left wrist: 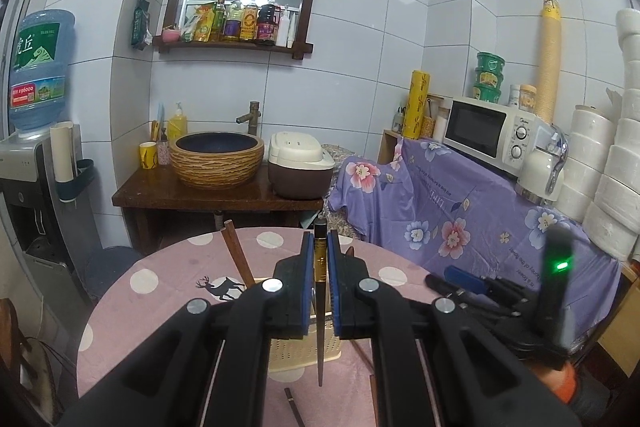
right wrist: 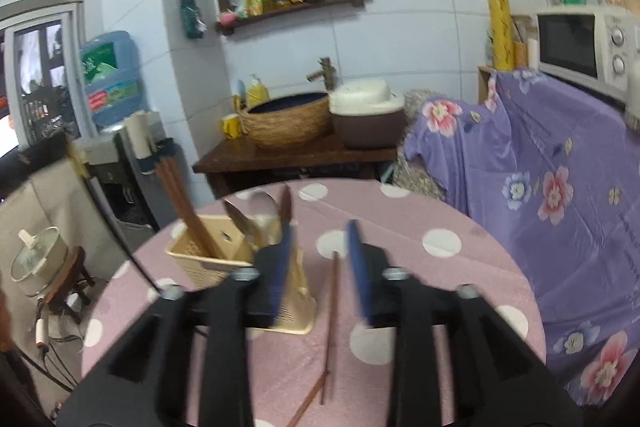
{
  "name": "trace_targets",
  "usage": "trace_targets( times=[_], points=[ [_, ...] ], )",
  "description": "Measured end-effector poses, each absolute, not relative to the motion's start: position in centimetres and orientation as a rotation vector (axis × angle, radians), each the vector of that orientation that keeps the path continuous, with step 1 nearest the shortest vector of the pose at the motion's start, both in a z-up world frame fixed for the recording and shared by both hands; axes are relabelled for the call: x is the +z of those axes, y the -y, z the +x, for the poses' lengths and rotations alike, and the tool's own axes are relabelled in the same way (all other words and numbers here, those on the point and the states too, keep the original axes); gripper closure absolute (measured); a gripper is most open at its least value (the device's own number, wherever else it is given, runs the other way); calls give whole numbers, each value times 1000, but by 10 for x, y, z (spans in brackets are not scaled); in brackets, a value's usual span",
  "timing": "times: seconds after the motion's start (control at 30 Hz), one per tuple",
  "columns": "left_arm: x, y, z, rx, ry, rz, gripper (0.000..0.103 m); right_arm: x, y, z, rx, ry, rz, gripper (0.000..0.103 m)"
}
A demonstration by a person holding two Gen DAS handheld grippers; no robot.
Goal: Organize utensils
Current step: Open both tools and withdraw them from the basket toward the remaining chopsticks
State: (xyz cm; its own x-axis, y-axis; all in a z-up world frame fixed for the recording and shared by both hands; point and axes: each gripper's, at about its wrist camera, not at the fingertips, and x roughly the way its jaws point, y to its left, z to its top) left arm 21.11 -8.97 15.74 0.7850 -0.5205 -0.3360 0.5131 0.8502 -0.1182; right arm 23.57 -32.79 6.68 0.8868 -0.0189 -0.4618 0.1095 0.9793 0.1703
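My left gripper (left wrist: 319, 241) is shut on a dark chopstick (left wrist: 320, 327) and holds it upright above the cream utensil holder (left wrist: 298, 353) on the pink dotted table (left wrist: 168, 279). Brown chopsticks (left wrist: 236, 253) stand in the holder. In the right wrist view the holder (right wrist: 208, 259) holds brown chopsticks (right wrist: 180, 207) and spoons (right wrist: 256, 211). My right gripper (right wrist: 320, 247) is open and empty above a brown chopstick (right wrist: 333, 315) lying on the table, with another loose chopstick (right wrist: 310, 399) nearer me. The right gripper also shows in the left wrist view (left wrist: 464, 277).
A wooden stand with a basin (left wrist: 216, 163) and a rice cooker (left wrist: 298, 165) is behind the table. A purple floral cloth (left wrist: 480, 215) covers furniture at the right, with a microwave (left wrist: 492, 133) on it. A water dispenser (left wrist: 36, 163) stands at the left.
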Motion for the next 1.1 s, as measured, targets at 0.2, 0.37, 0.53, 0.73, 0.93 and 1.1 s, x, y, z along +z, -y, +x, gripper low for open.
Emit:
trace_targets(
  times=[0.2, 0.37, 0.53, 0.73, 0.93, 1.1],
  points=[
    [152, 89, 213, -555, -382, -31, 95, 0, 339, 265, -35, -654, 234, 59],
    [147, 89, 212, -553, -388, -23, 95, -38, 313, 258, -38, -767, 193, 61],
    [142, 88, 216, -555, -396, -28, 95, -69, 287, 242, -107, -871, 186, 62],
    [136, 86, 219, -559, -411, -35, 95, -83, 252, 219, -189, -894, 146, 62],
    [133, 87, 219, -568, -415, -37, 95, -98, 248, 221, -224, -931, 154, 74],
    [131, 87, 217, -569, -417, -43, 95, -100, 249, 230, -247, -920, 132, 80]
  ],
)
